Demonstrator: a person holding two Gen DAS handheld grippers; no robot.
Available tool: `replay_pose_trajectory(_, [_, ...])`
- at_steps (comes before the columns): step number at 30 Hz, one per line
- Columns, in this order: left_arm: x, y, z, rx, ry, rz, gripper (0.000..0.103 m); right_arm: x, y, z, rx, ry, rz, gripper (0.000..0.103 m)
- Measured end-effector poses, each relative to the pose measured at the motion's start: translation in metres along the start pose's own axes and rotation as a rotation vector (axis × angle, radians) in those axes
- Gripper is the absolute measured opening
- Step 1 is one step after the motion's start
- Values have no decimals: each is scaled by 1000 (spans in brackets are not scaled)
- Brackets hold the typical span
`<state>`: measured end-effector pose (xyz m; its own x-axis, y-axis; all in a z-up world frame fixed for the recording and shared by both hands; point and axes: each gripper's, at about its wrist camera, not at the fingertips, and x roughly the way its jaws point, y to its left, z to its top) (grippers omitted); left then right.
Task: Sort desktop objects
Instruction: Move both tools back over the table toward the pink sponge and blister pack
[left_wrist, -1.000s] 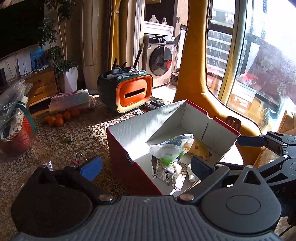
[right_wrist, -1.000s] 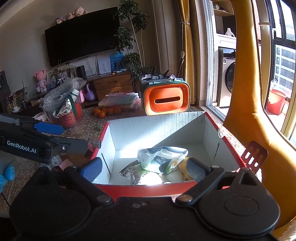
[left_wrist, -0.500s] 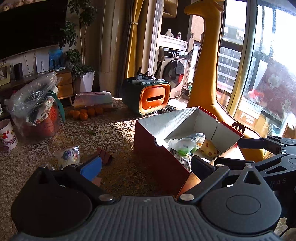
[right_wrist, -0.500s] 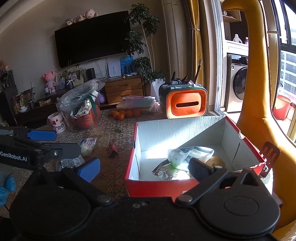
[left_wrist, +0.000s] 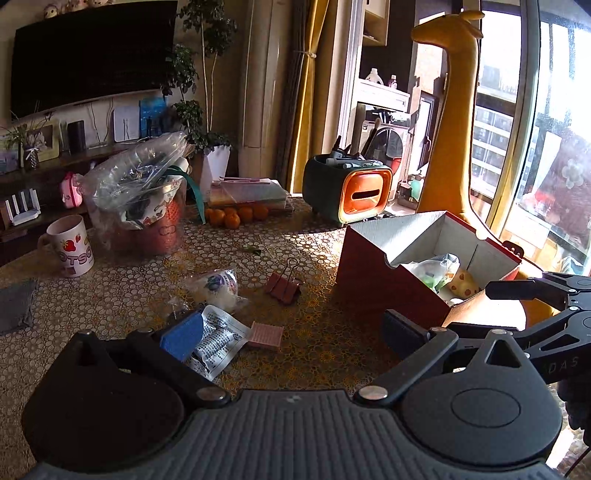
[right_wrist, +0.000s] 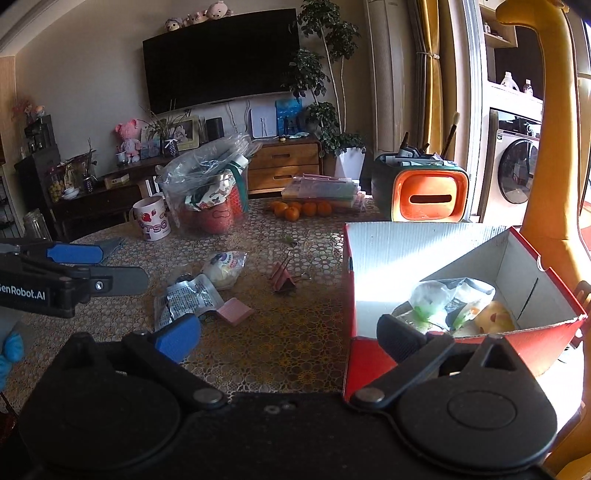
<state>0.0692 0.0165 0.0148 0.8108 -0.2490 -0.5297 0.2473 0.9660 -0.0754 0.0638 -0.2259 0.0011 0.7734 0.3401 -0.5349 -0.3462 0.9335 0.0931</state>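
Note:
A red cardboard box (left_wrist: 380, 273) (right_wrist: 436, 258) stands at the right of the table, holding plastic snack bags (right_wrist: 443, 299) and a yellow toy (right_wrist: 495, 317). Loose on the table to its left lie a silver foil packet (left_wrist: 218, 341) (right_wrist: 184, 301), a pink block (left_wrist: 266, 334) (right_wrist: 234, 312), a pink binder clip (left_wrist: 284, 286) (right_wrist: 282, 280) and a clear bag with something white inside (left_wrist: 218, 286) (right_wrist: 223, 267). My left gripper (left_wrist: 291, 334) (right_wrist: 107, 266) is open and empty just short of the foil packet. My right gripper (right_wrist: 288, 338) (left_wrist: 476, 306) is open and empty at the box's near left corner.
Farther back stand a strawberry mug (left_wrist: 70, 245), a red basket under a clear plastic bag (left_wrist: 144, 206), oranges (left_wrist: 236, 216), stacked flat packs (left_wrist: 247, 190) and an orange-and-green organizer (left_wrist: 351, 192). A grey cloth (left_wrist: 14, 304) lies far left. A yellow giraffe figure (left_wrist: 450, 129) rises behind the box.
Both grippers have drawn back from over the box and swung left. The loose items on the table have come into view, and the box sits to the right.

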Motion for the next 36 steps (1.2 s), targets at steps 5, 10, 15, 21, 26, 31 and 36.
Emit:
replay_pose_trajectory(5, [-3,19,-9,-17,-3,14,103,10,18,1,-22,12,15,102])
replay_pose_trajectory(10, [1,38,-20,-39,-2,34,103,25,31,0,-37,34,25,102])
replay_pose_trajectory(15, [10,58,-31,-65,-3,57,103,42,41,1,-45,53,28,102])
replay_pose_trajectory(21, [30,72,-50,-54,20,81,103,65,52,1,-61,67,36,102])
replay_pose_trajectory(26, [49,86,-63,-62,46,97,103,90,60,0,-104,96,49,102])
replay_pose_trajectory(31, [67,93,-69,-37,58,98,103,113,59,-2,-114,122,56,102])
replay_pose_trajectory(36, [86,92,-72,23,66,82,103,134,55,-1,-120,137,46,101])
